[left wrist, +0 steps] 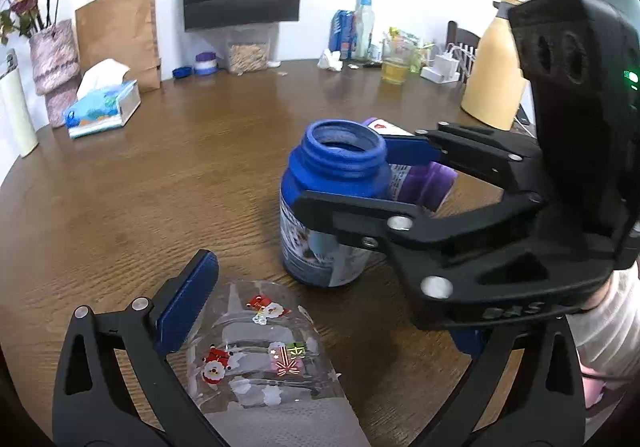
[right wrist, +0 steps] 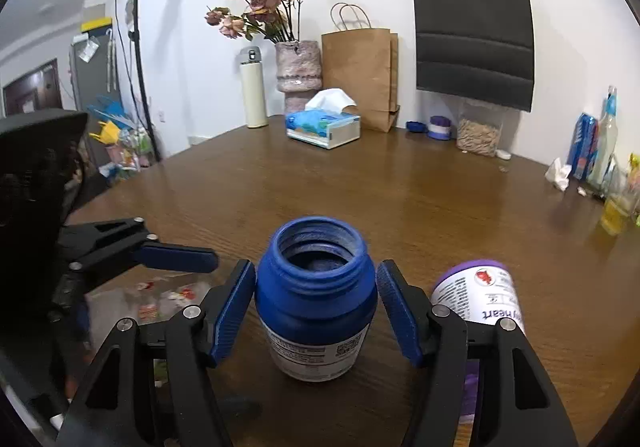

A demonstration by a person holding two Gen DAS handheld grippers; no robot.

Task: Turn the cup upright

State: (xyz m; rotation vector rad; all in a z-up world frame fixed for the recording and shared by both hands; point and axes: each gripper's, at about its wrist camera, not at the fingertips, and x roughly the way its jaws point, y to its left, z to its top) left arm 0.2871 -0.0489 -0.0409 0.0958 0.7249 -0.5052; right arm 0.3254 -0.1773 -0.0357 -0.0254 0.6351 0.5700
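Observation:
A clear plastic cup with Santa and gift stickers lies low between the fingers of my left gripper. That gripper is open: its left pad sits by the cup's side, and its right finger is far off, mostly hidden behind the other tool. In the right wrist view the cup is a blurred shape on the table under a left finger. My right gripper stands open astride an upright, lidless blue jar, its pads close to the jar's sides. The left wrist view shows that jar held between the right gripper fingers.
A purple-and-white bottle, its label upside down, sits just right of the jar. Along the wooden table's far edge are a tissue box, paper bag, flower vase, white flask and a yellow jug.

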